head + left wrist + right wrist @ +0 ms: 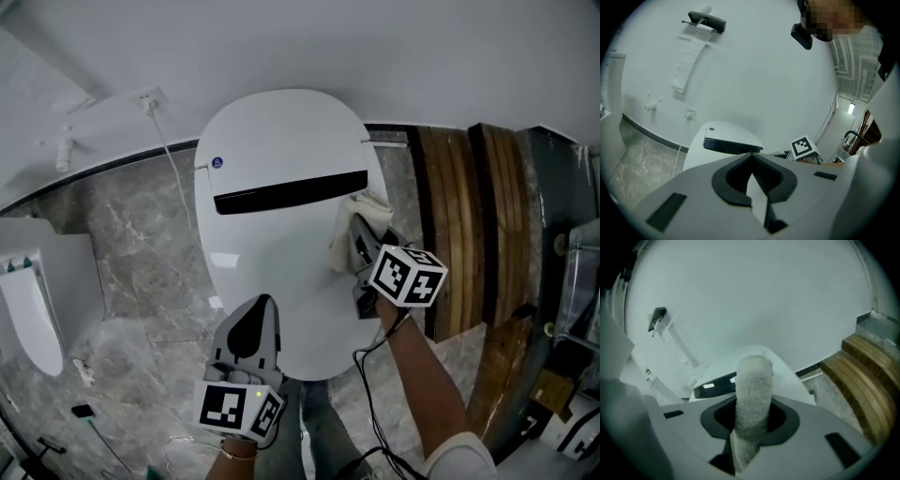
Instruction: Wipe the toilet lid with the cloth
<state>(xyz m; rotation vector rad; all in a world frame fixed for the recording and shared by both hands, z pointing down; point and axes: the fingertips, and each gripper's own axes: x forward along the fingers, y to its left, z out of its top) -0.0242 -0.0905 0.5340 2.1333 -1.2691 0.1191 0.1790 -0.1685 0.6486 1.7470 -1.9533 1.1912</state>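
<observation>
The white toilet lid (272,253) fills the middle of the head view, with a black slot (291,191) across its upper half. My right gripper (361,246) is shut on a pale terry cloth (357,225) that lies against the lid's right edge. In the right gripper view the cloth (752,399) sticks up between the jaws, and the lid (754,364) lies beyond it. My left gripper (251,323) hovers over the lid's near end, shut with nothing in it. The left gripper view shows the closed jaws and the lid (722,138) ahead.
Wooden slats (459,225) and a dark frame stand right of the toilet. A white cable (173,178) runs from a wall socket (150,98) down the left side. A white fixture (33,309) sits at far left on the grey marble floor (141,244). A paper holder (707,19) hangs on the wall.
</observation>
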